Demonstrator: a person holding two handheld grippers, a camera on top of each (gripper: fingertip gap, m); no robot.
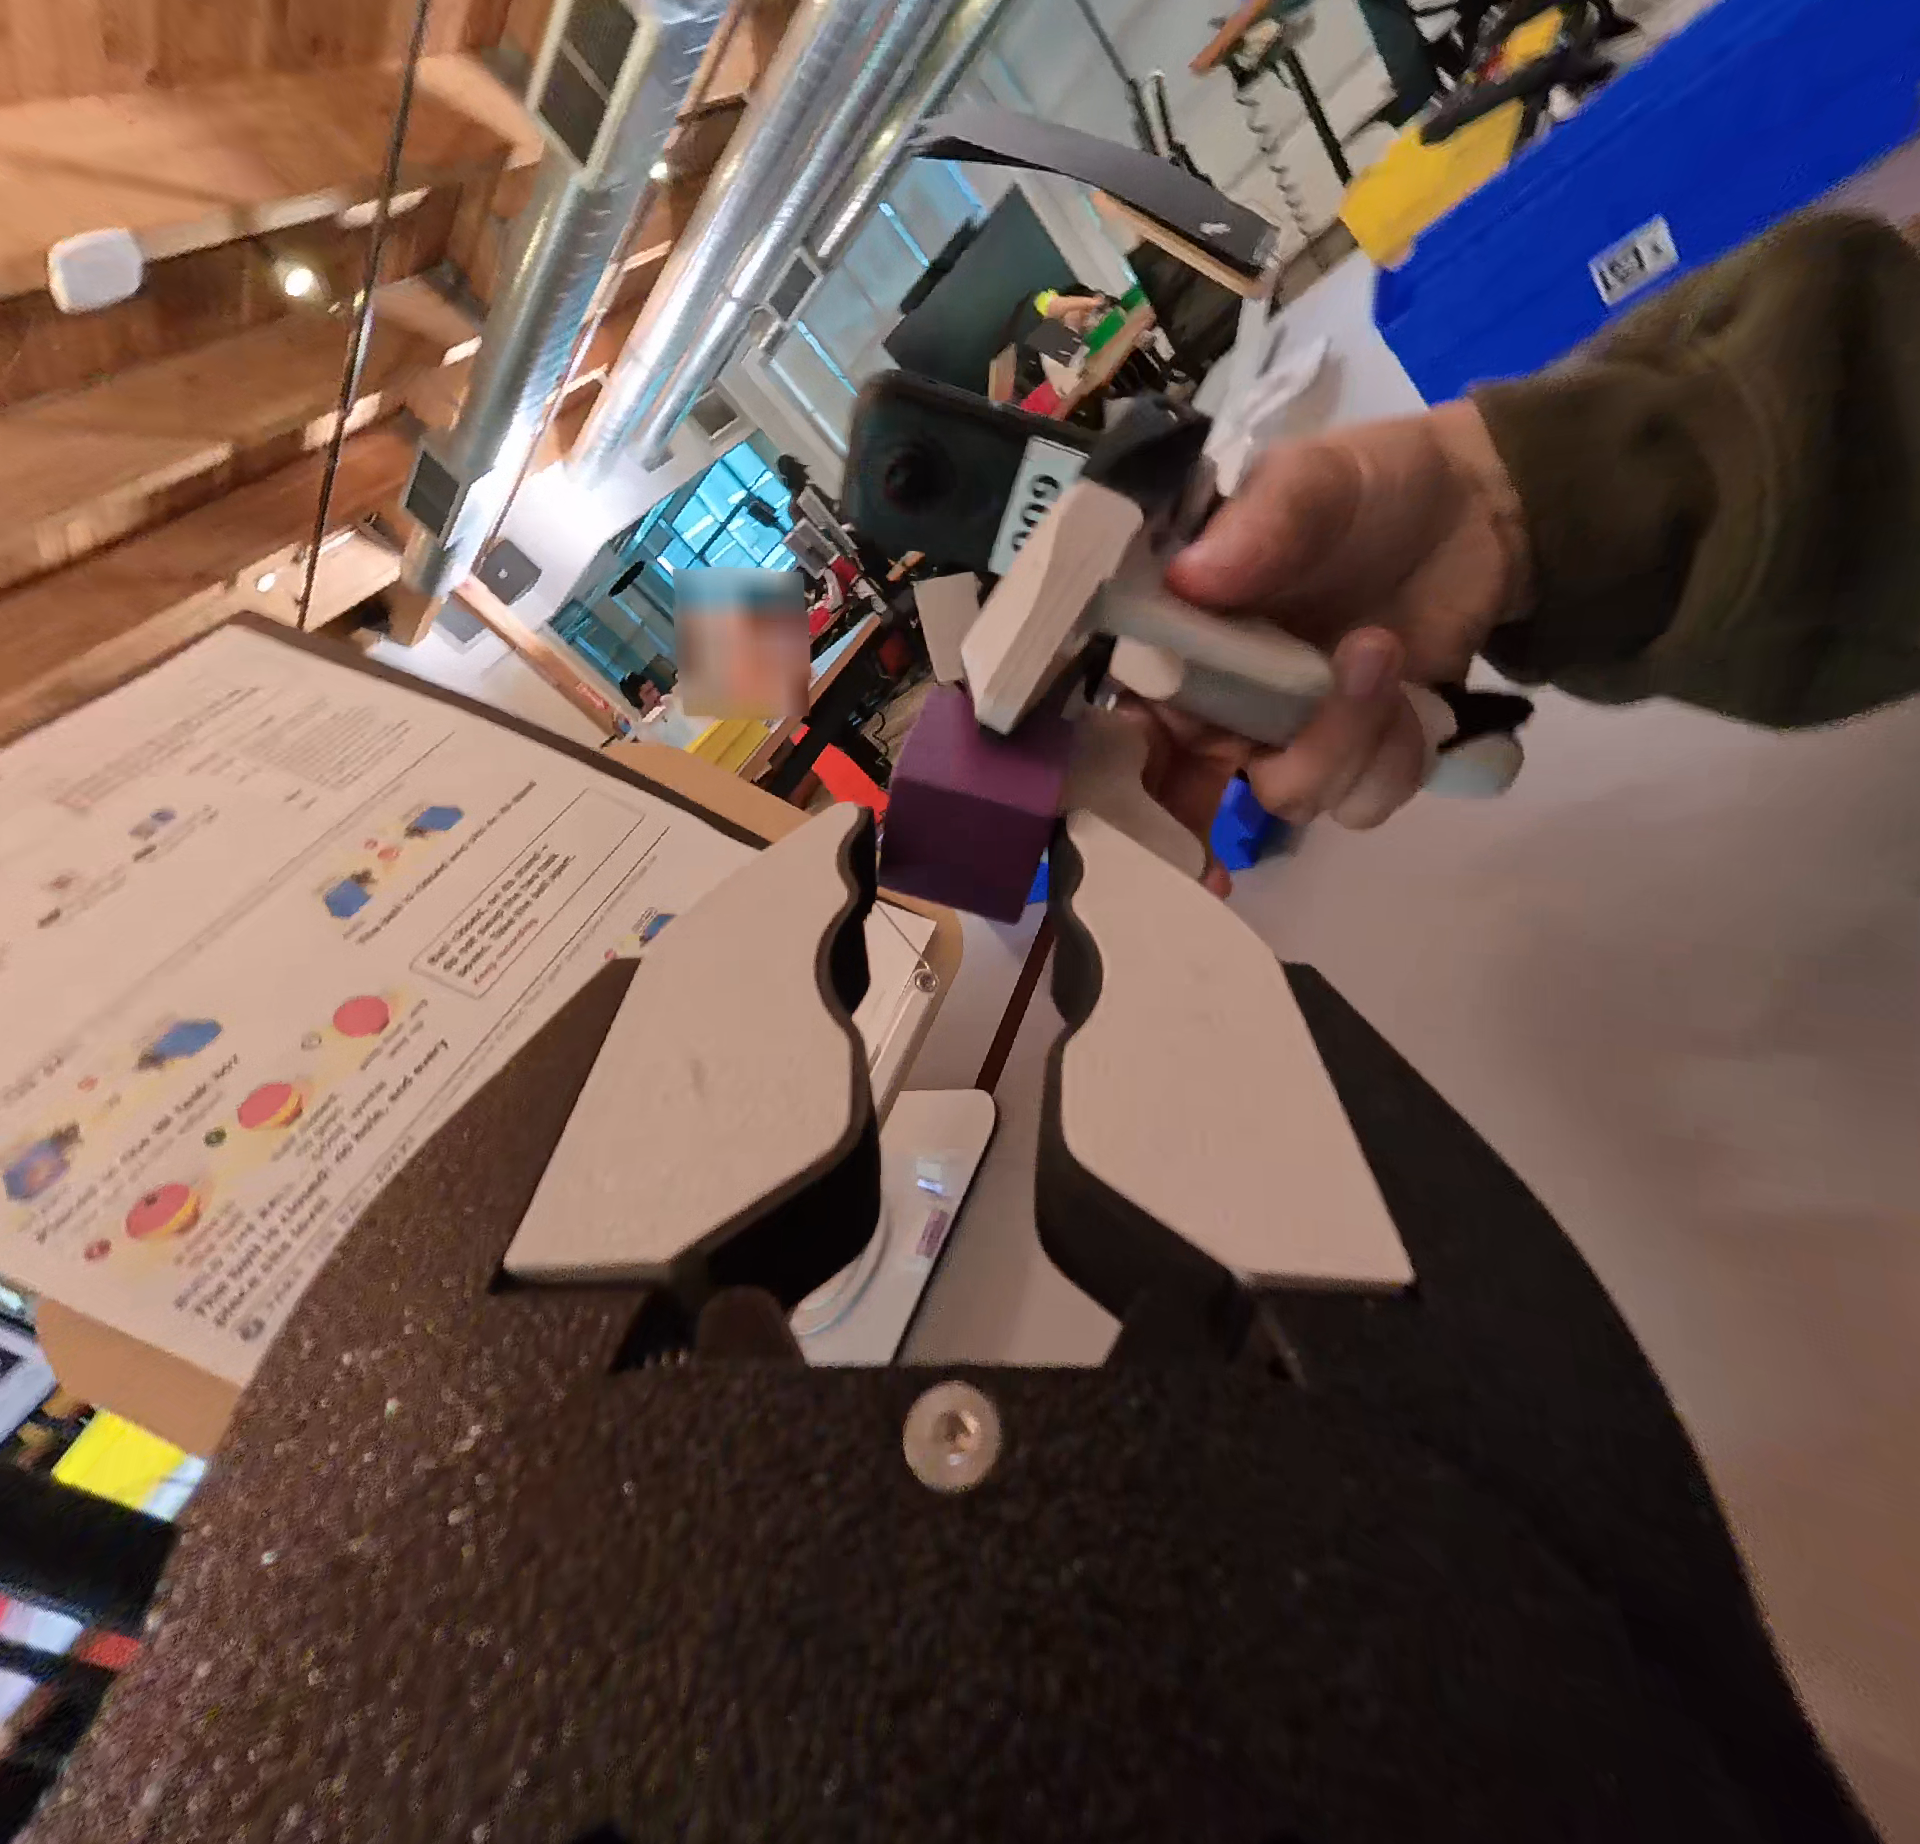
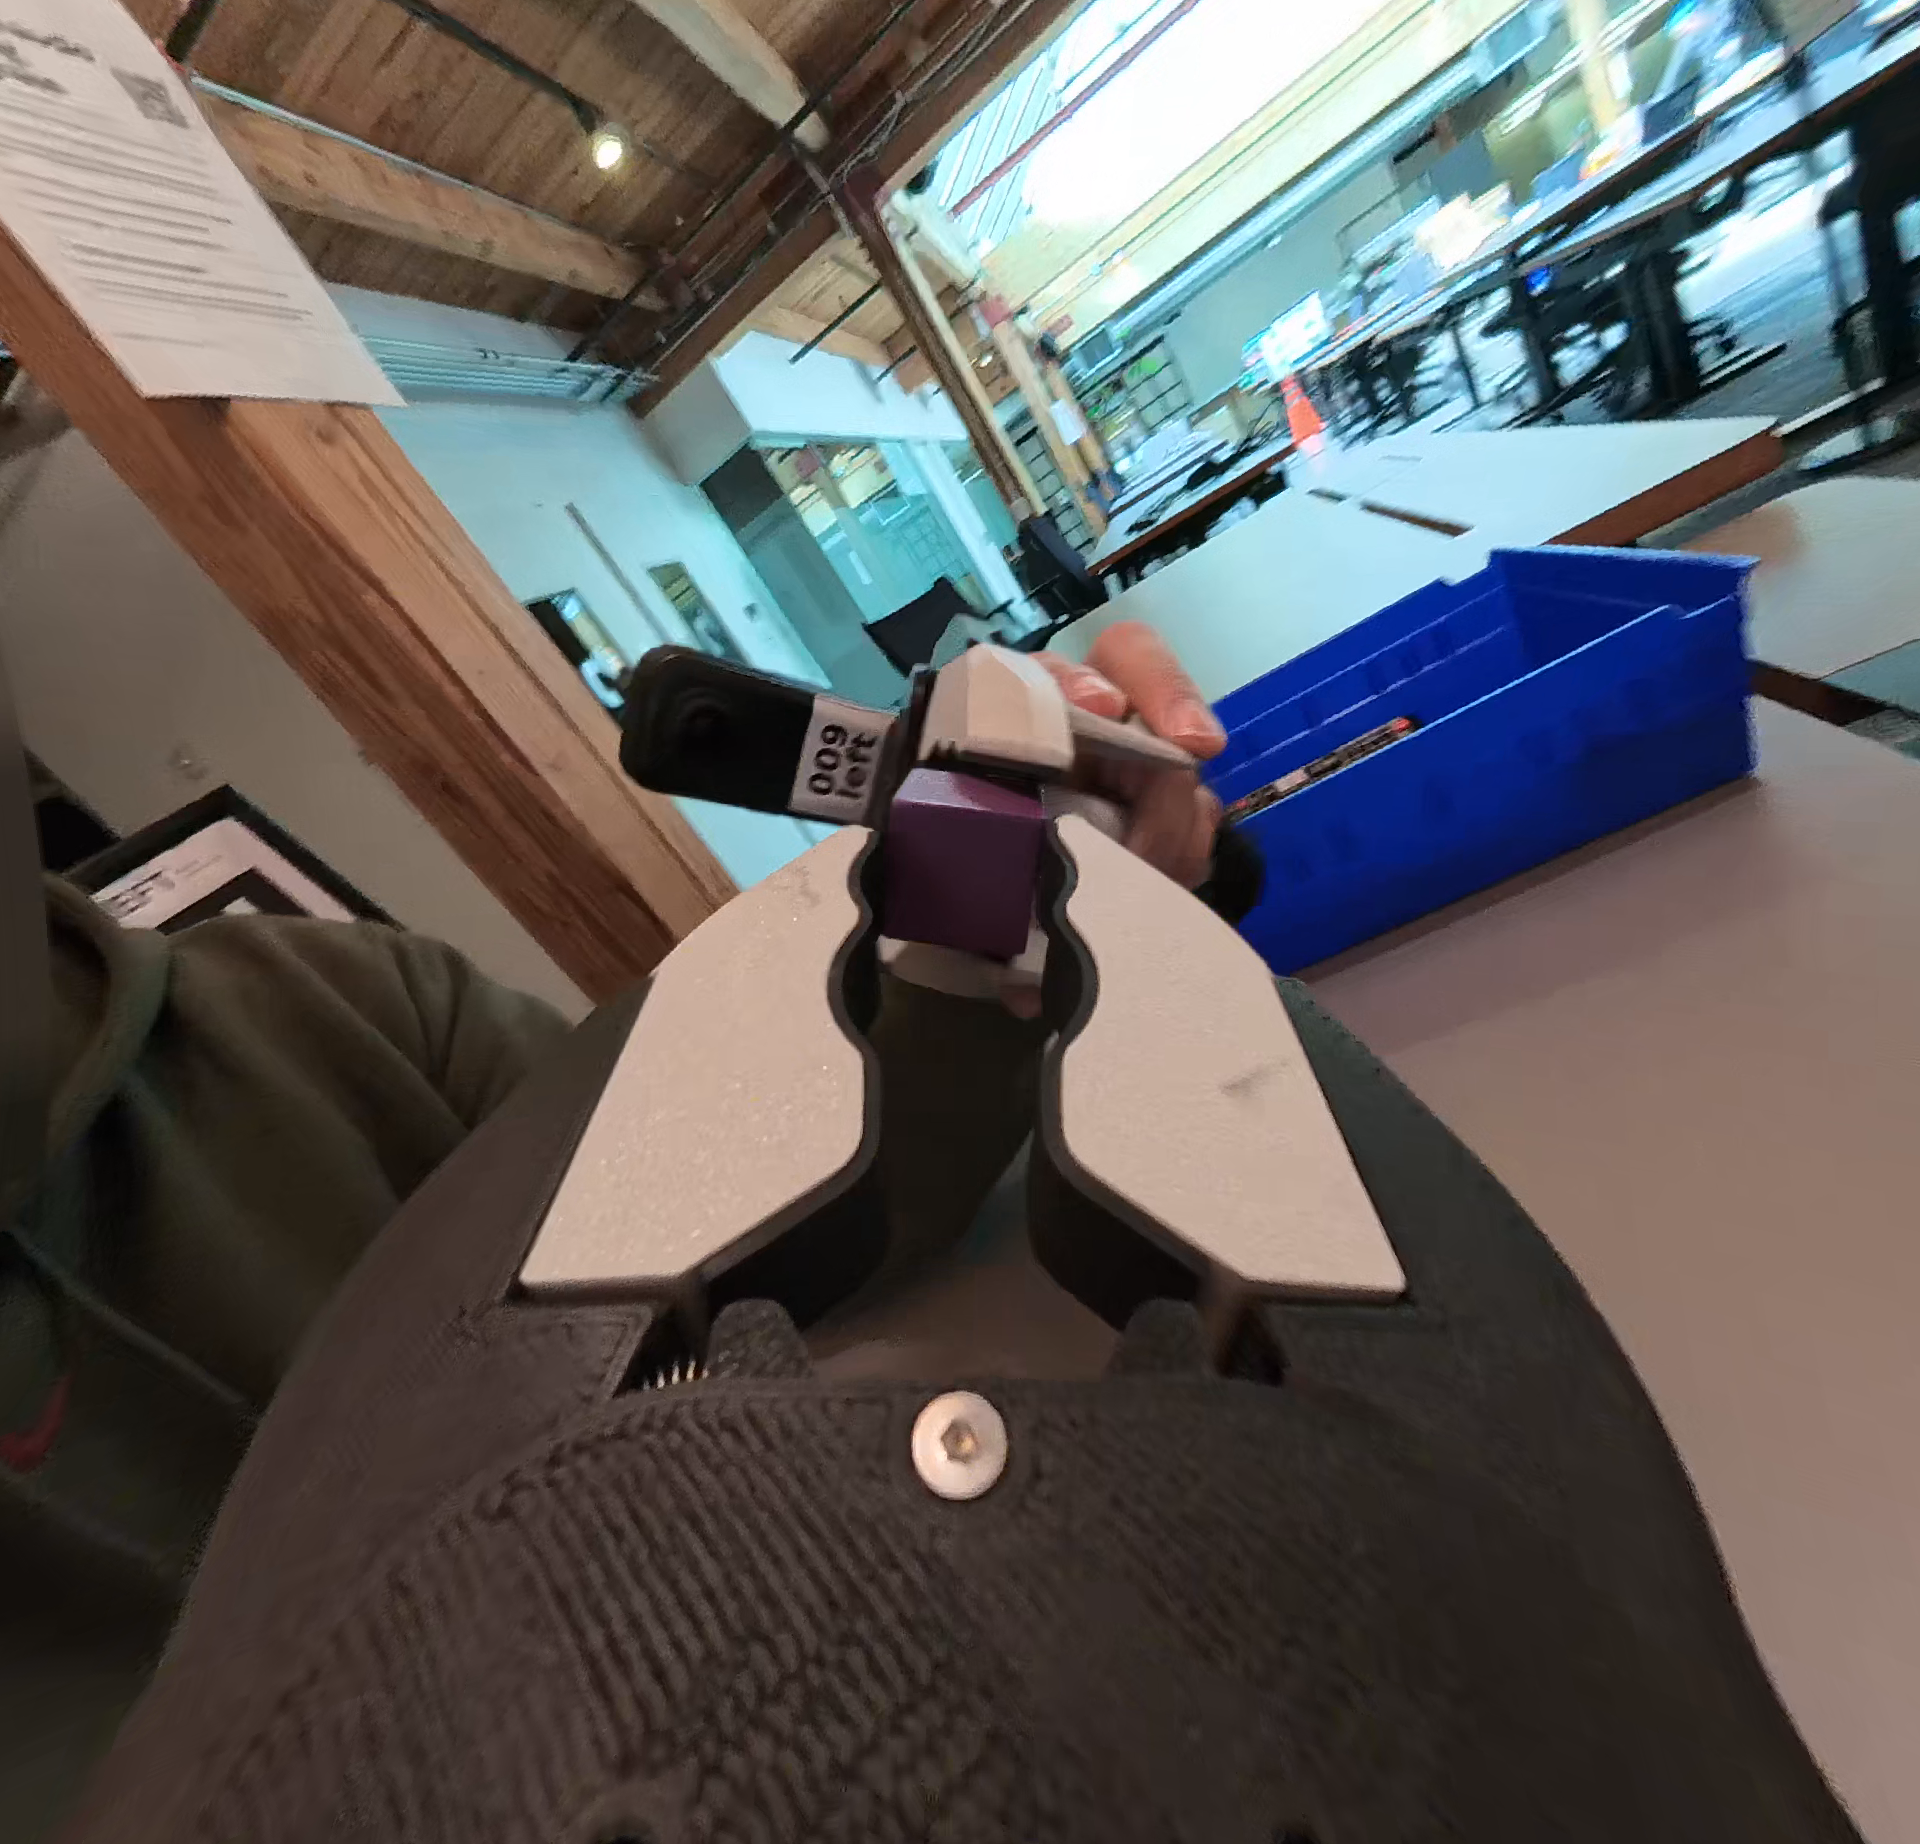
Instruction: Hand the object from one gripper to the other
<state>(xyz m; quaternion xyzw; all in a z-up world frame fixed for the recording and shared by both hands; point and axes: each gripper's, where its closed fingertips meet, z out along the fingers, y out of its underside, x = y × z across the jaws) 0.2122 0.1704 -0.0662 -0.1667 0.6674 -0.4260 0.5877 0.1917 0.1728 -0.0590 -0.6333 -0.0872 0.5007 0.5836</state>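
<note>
A purple cube [image 1: 966, 828] is held in the air between both grippers. In the left wrist view my left gripper [image 1: 961, 844] has its two fingertips on either side of the cube. The right gripper [image 1: 1060, 724] comes in from the right, held by a hand [image 1: 1351, 589], with one white finger [image 1: 1039, 610] on the cube's top. In the right wrist view my right gripper [image 2: 956, 864] has its fingertips against the sides of the cube [image 2: 956, 885]. There the left gripper [image 2: 977, 849] clamps it from above and below.
A blue bin [image 2: 1507, 734] stands on the grey table [image 2: 1558, 1119] to the right; blue bins also show in the left wrist view [image 1: 1662, 184]. A printed sheet on a board [image 1: 260, 911] is at left. A wooden post [image 2: 364, 599] rises behind.
</note>
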